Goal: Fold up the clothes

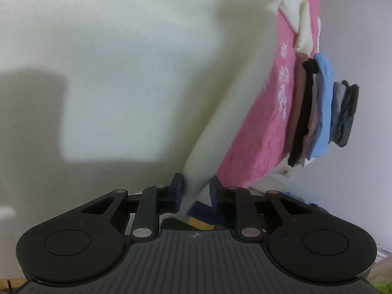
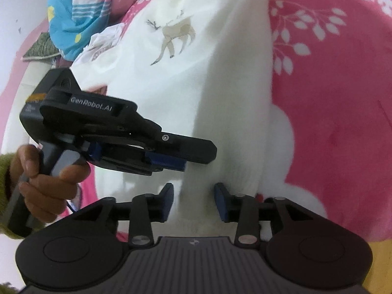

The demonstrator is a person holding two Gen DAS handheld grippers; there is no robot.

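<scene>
A cream garment (image 1: 122, 73) with a deer print (image 2: 176, 36) lies spread over a pink bedspread (image 2: 330, 122). A raised fold of it runs down toward both grippers. My left gripper (image 1: 196, 191) is shut on the lower end of this fold, with cloth filling the gap between its blue pads. In the right wrist view the left gripper (image 2: 181, 161) comes in from the left, held by a hand (image 2: 49, 171) in a green sleeve. My right gripper (image 2: 193, 196) straddles the same fold just below it. Its left pad stands apart from the cloth, so it is open.
A stack of folded clothes (image 1: 323, 112) in black, blue and grey sits on the bedspread (image 1: 257, 134) past the garment's edge, by a pale wall (image 1: 355, 196). A blue patterned cloth (image 2: 73, 17) and a grey-green piece (image 2: 41, 49) lie crumpled at the far left.
</scene>
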